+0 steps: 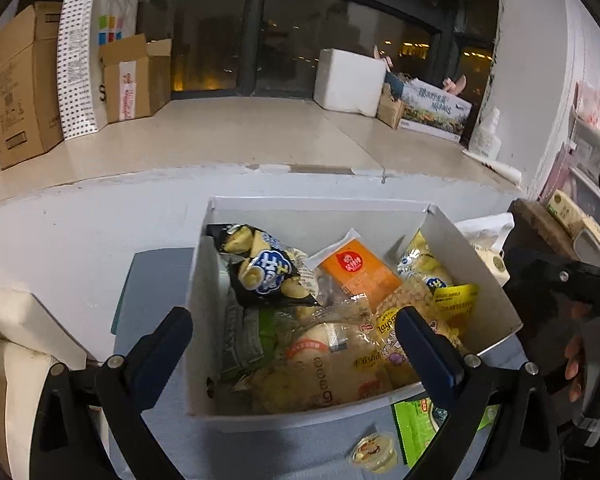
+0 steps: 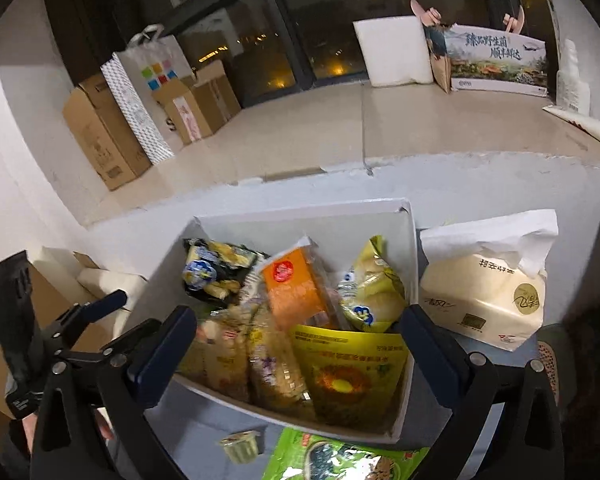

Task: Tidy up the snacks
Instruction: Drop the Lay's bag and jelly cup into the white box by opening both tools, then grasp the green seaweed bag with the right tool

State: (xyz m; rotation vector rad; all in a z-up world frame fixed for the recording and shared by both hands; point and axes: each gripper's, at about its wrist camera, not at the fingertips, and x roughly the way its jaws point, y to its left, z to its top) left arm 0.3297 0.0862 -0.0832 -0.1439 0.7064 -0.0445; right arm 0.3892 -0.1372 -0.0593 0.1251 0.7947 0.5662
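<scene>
A white cardboard box [image 1: 320, 209] [image 2: 300, 211] stands on a grey tabletop, filled with several snack packs. Among them are a black chip bag [image 1: 260, 268] [image 2: 212, 276], an orange packet [image 1: 356, 268] [image 2: 296, 288] and a yellow pouch [image 2: 348, 372] [image 1: 456, 300]. My left gripper [image 1: 294, 316] hangs open over the box's near half, with nothing between its fingers. My right gripper [image 2: 296, 316] is also open above the box's near side, its pads touching nothing. In front of the box lie a green packet [image 1: 416, 428] [image 2: 340, 460] and a small jelly cup [image 1: 374, 452] [image 2: 240, 444].
A soft tissue pack [image 2: 484, 292] stands right of the box. Behind the table runs a pale ledge [image 1: 228, 132] with cardboard boxes [image 1: 20, 80], a paper bag [image 1: 80, 60] and a white foam box [image 1: 348, 80] before a dark window. A hand [image 1: 576, 364] holds the other gripper at the right.
</scene>
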